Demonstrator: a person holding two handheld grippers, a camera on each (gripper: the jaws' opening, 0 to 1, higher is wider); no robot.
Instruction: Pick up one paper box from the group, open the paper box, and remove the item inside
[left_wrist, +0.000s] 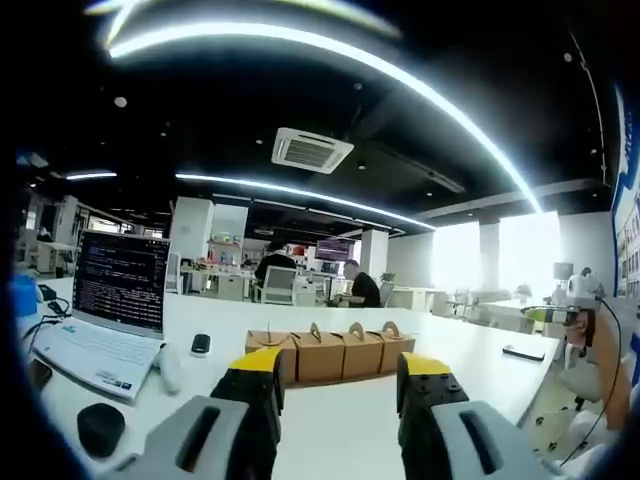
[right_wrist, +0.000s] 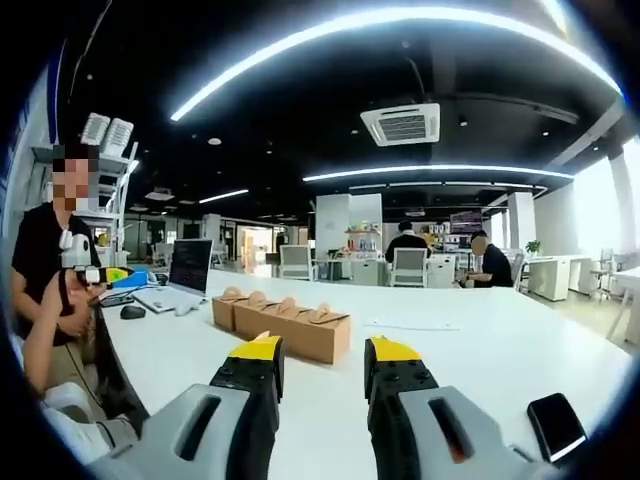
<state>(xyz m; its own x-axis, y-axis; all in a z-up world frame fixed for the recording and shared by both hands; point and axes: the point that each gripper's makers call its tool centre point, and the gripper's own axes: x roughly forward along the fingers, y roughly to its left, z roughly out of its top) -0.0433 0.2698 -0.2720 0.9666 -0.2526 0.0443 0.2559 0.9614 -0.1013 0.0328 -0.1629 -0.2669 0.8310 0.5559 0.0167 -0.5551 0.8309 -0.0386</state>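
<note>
Reaching for the row of paper boxes (left_wrist: 325, 352) is the step in hand, judged from how both grippers sit back from it with nothing between their jaws. In the left gripper view the left gripper (left_wrist: 340, 385) has its yellow-tipped jaws spread apart and empty, and the boxes stand side by side on the white table (left_wrist: 330, 430) at about 12 o'clock from the jaws, just beyond the tips. In the right gripper view the right gripper (right_wrist: 322, 368) is likewise parted and holding nothing, with the same row of boxes (right_wrist: 282, 328) at roughly 11 o'clock, near but not touching. A laptop (left_wrist: 108, 310) and a dark mouse (left_wrist: 100, 428) lie toward 9 o'clock in the left gripper view, and a phone (right_wrist: 556, 426) lies at 4 o'clock in the right gripper view. To do this well, I would aim at an end box, since its neighbours touch it on one side alone, close on its flat side walls rather than the arched handle tab on top, and lift straight up so the others are not dragged along
</note>
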